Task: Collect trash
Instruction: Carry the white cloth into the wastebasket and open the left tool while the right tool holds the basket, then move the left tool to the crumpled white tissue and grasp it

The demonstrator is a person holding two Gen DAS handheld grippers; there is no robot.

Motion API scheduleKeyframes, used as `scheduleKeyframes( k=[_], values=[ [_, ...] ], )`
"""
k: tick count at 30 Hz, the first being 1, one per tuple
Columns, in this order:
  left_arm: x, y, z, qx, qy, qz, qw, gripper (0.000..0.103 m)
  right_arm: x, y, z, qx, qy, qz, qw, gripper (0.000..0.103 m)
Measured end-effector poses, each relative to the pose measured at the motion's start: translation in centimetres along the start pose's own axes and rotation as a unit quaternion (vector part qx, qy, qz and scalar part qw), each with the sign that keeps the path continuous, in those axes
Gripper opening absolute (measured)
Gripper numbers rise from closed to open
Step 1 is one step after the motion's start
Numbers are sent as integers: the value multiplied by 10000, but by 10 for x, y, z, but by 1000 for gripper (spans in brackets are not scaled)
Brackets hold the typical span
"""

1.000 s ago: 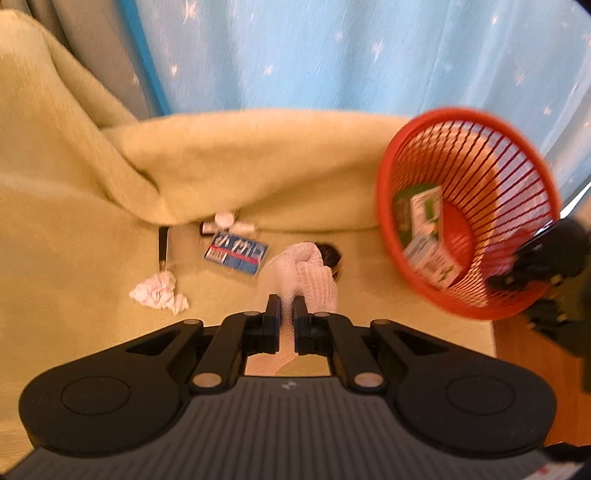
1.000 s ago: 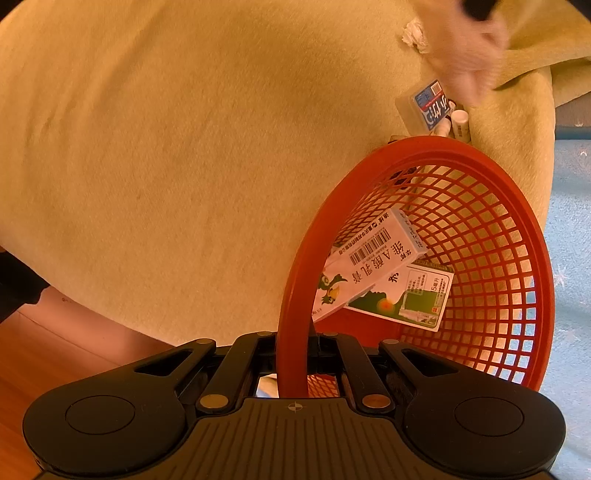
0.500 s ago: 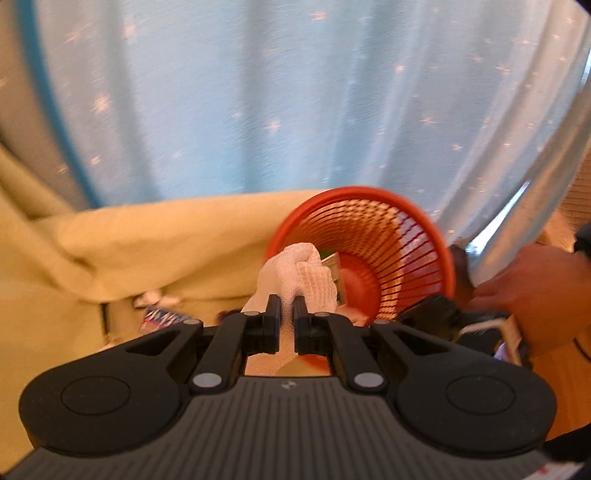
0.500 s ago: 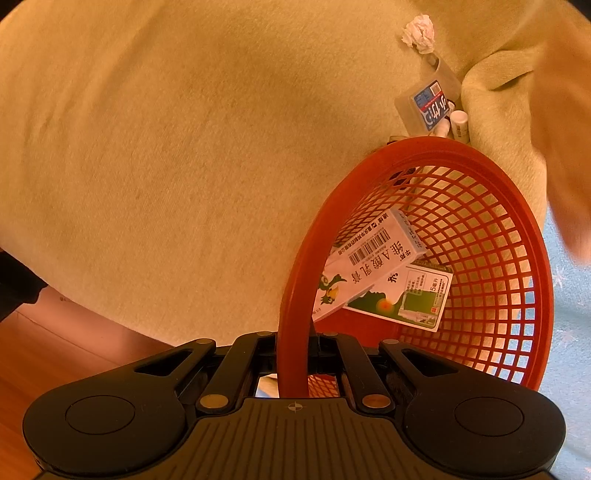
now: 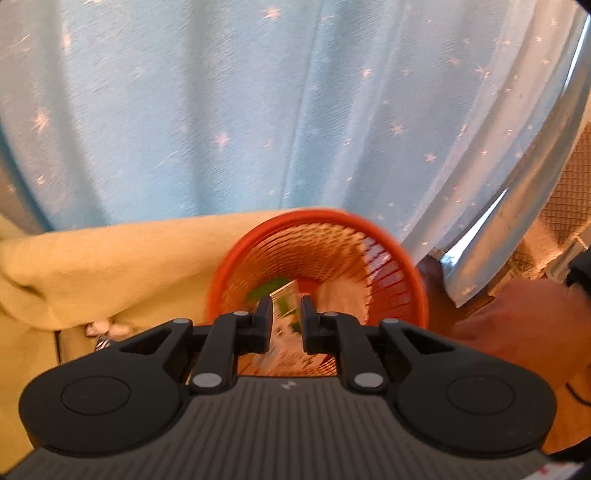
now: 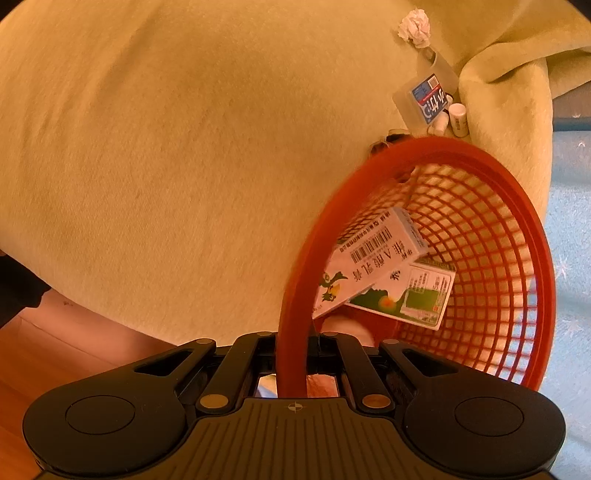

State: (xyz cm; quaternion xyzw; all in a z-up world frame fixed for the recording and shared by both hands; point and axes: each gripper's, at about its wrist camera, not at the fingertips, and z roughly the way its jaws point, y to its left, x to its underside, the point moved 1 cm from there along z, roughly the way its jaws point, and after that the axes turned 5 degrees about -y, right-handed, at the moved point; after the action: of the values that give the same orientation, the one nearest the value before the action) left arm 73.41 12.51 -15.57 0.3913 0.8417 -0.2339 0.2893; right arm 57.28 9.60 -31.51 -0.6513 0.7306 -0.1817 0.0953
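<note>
The red plastic basket, a round tub of open lattice with a thick smooth rim, sits tilted against the edge of the bed, its rim clamped between the jaws of the right gripper. Inside it lie two flat cardboard cartons: a white one with a barcode resting across a green-and-white one. A pale, soft-looking lump shows against the inner wall in the left wrist view (too blurred to make out its weave), while the right wrist view gives only a pale patch low in the basket. The left gripper hangs just above the basket mouth with its jaws parted and nothing between them; half a second ago they were pinched on a white knitted cloth, and a second ago that cloth was on the bed. Only the right wrist view shows what is left on the fuzzy yellow-green blanket: a crumpled white tissue, a blue-labelled clear packet and small white bottles just beside a fold. Only the left wrist view shows the sheer blue curtain with white stars behind, and a hand beside the basket.
</note>
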Motion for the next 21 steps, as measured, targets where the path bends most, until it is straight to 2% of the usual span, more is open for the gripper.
scheduleKeyframes(
  k=[5, 12, 21],
  values=[
    [24, 25, -12, -457, 143, -268, 9985, 12, 1, -1, 1, 1, -14, -14, 10000, 1],
    [59, 60, -21, -1079, 344, -568, 9919, 16, 0, -1, 2, -14, -13, -33, 10000, 1],
    [87, 88, -9, -1485, 499, -688, 9853, 24, -1, -3, 2, -60, -15, -50, 10000, 1]
  ],
)
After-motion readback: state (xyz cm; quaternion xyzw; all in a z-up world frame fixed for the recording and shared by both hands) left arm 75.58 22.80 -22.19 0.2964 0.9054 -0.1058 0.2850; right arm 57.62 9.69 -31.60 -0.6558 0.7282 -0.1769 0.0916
